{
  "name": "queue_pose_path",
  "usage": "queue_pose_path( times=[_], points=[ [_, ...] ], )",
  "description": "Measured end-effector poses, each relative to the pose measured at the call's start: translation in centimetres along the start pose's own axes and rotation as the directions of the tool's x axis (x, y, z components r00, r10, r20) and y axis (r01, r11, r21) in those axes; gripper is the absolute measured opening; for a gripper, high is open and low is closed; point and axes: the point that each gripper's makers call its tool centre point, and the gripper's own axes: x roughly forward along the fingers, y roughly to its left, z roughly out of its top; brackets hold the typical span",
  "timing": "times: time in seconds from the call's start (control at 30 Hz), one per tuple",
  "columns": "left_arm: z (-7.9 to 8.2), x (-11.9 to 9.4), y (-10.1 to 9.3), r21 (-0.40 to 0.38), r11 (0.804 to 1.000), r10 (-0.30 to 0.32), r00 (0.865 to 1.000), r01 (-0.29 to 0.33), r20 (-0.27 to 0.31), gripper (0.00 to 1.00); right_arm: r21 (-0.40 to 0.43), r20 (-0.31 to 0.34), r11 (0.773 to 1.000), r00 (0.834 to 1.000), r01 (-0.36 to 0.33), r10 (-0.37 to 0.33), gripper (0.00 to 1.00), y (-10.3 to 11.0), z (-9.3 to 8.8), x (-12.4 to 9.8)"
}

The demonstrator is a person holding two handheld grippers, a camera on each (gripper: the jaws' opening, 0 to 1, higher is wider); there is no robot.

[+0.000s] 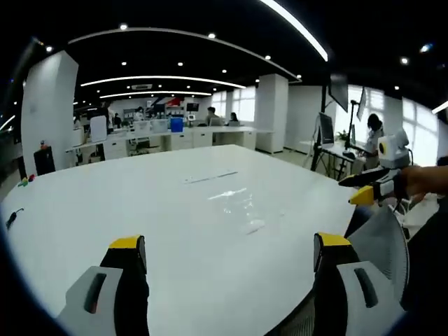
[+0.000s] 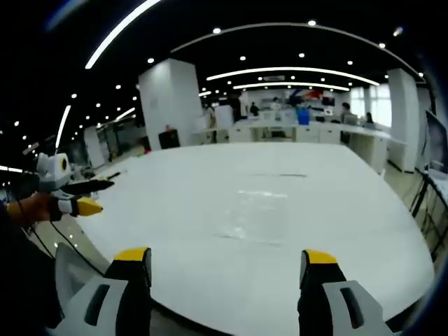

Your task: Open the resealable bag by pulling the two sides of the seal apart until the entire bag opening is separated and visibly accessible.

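bag lying flat mid counter, nobody touching it | left claw and right claw both spread wide, empty | risk imo: clear film's so thin a claw could skid or pinch both seal sides together

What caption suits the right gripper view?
Open right gripper facing a clear resealable bag lying flat on a white table.

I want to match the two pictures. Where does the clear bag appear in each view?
Left gripper view: bag lies flat on the white table, just right of centre.
Right gripper view: bag lies flat, slightly right of centre, beyond the jaws.
Shared landmark: blue box on the far desks.
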Motion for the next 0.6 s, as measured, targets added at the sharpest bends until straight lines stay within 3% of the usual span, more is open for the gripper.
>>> queue_pose_path(
  times=[0.6],
  points=[
    [-0.19, 0.04, -0.06, 0.005, 1.0, 0.002, 1.0, -0.002, -0.011, 0.96, 0.011, -0.002, 1.0, 1.0, -0.002, 0.002, 0.84, -0.07, -0.13, -0.26]
  ],
)
